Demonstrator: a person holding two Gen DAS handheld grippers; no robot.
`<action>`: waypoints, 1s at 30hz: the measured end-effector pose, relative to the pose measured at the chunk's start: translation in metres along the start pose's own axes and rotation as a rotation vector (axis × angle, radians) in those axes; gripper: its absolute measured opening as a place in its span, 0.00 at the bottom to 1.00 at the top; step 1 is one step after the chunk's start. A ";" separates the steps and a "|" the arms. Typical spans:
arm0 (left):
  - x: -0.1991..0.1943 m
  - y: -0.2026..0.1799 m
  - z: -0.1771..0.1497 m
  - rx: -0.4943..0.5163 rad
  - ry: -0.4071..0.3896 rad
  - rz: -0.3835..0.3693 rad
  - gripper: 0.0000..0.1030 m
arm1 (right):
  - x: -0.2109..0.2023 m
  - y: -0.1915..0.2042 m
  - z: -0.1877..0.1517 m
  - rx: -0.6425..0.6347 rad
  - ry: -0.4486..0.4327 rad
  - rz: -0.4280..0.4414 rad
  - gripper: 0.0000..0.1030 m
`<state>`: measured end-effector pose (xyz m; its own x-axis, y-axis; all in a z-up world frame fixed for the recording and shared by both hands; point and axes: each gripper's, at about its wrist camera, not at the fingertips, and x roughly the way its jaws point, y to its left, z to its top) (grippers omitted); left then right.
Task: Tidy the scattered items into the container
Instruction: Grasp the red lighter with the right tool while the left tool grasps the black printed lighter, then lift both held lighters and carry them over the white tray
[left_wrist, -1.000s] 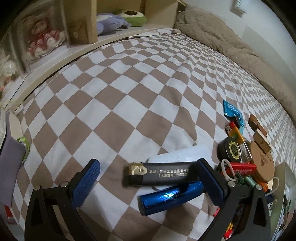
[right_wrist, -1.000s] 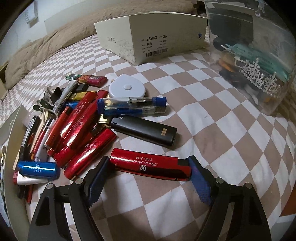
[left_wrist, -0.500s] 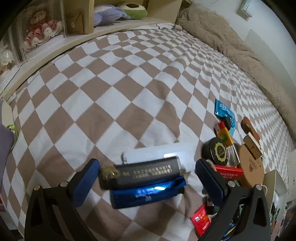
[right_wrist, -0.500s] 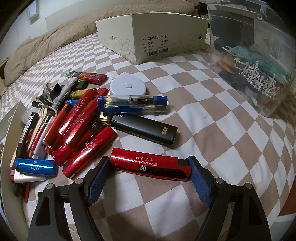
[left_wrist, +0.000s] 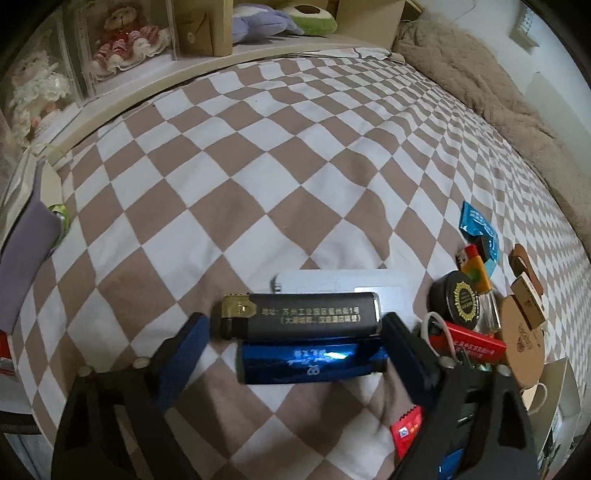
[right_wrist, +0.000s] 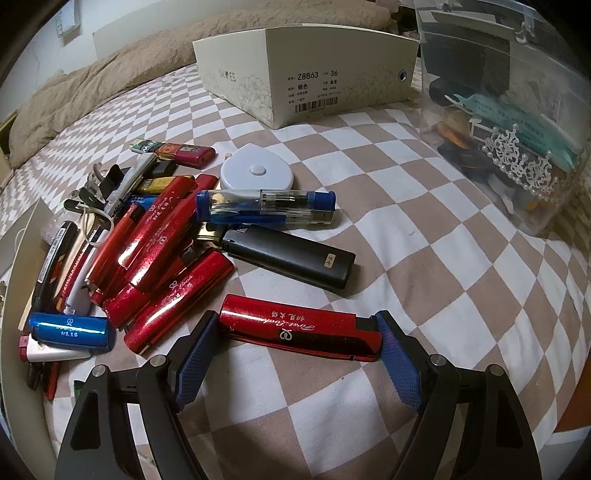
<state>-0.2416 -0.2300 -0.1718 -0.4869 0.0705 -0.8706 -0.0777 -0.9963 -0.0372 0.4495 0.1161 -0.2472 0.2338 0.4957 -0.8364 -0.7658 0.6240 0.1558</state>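
Left gripper (left_wrist: 291, 334): fingers closing; grey lighter (left_wrist: 301, 315) and glossy blue lighter (left_wrist: 310, 363) lie crosswise between them, not yet pinched.
Right gripper (right_wrist: 295, 341): fingers clamped endwise on the metallic red lighter (right_wrist: 301, 328).
Container: cardboard shoebox (right_wrist: 306, 70), far beyond the red lighter.
Surface: soft checkered bed (left_wrist: 258, 166).

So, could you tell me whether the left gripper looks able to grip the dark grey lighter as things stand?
Probably yes: the left gripper is closing with the dark grey lighter between its fingers, though the blue lighter lies there too and may get caught.
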 end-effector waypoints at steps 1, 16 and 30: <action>0.000 0.000 0.000 0.000 -0.002 0.000 0.83 | 0.000 0.000 0.000 0.001 0.002 0.000 0.81; -0.010 0.013 0.005 -0.038 0.009 -0.103 0.80 | -0.004 0.003 0.002 -0.026 0.014 -0.006 0.81; -0.058 -0.019 -0.006 0.172 -0.158 -0.102 0.80 | -0.057 0.020 0.029 -0.062 -0.105 0.035 0.81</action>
<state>-0.2065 -0.2151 -0.1239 -0.5979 0.1910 -0.7785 -0.2739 -0.9614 -0.0255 0.4386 0.1177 -0.1817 0.2654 0.5787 -0.7711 -0.8092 0.5685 0.1482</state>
